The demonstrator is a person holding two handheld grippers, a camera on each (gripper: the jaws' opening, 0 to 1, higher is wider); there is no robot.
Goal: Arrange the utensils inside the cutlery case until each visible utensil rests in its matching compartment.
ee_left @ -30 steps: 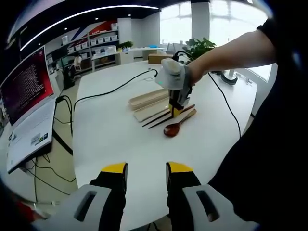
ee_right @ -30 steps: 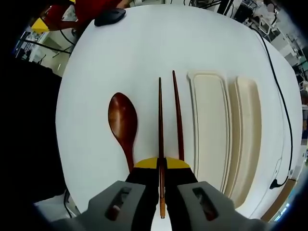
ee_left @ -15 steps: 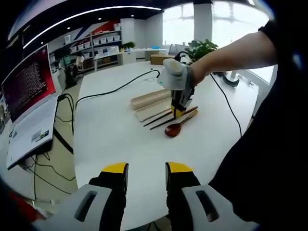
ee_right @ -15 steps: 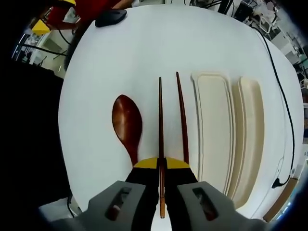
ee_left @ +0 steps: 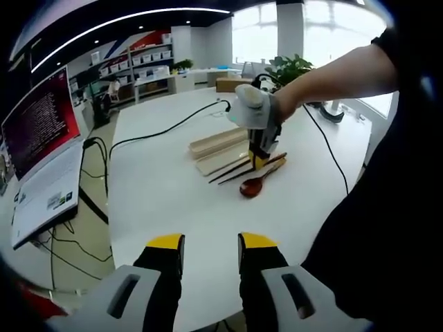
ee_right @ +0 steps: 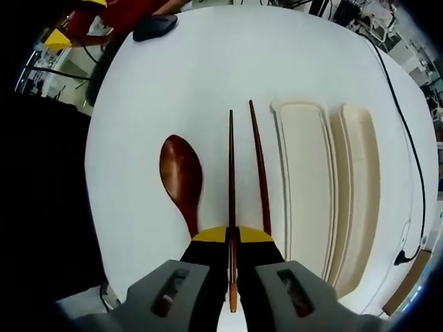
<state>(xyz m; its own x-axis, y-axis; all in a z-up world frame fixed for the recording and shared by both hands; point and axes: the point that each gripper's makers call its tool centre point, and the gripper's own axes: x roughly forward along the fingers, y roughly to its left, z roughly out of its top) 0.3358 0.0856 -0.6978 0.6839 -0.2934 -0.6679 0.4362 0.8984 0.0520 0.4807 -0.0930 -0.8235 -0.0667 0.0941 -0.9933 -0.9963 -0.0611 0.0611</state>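
Note:
My right gripper [ee_right: 231, 238] is shut on a dark wooden chopstick [ee_right: 231, 173] that runs straight ahead between its jaws. A second chopstick [ee_right: 258, 173] lies on the white table just to its right. On its left lies a brown wooden spoon [ee_right: 181, 176]. The cream cutlery case [ee_right: 304, 187] sits open on the right, with its other half [ee_right: 358, 187] beside it. In the left gripper view, the right gripper [ee_left: 257, 131] hangs over the chopsticks [ee_left: 232, 169], spoon [ee_left: 252, 185] and case [ee_left: 218, 146]. My left gripper [ee_left: 211, 250] is open and holds nothing near the table's front edge.
A black cable [ee_left: 163, 128] crosses the round white table [ee_left: 166, 194] toward the case. A black mouse-like object [ee_right: 154, 26] lies at the far table edge. A laptop [ee_left: 38, 159] stands on the left, a potted plant [ee_left: 287, 68] behind. The person's arm [ee_left: 332, 76] reaches in from the right.
The right gripper stays shut on the same chopstick. Both views have shifted slightly; the utensils and case lie as before.

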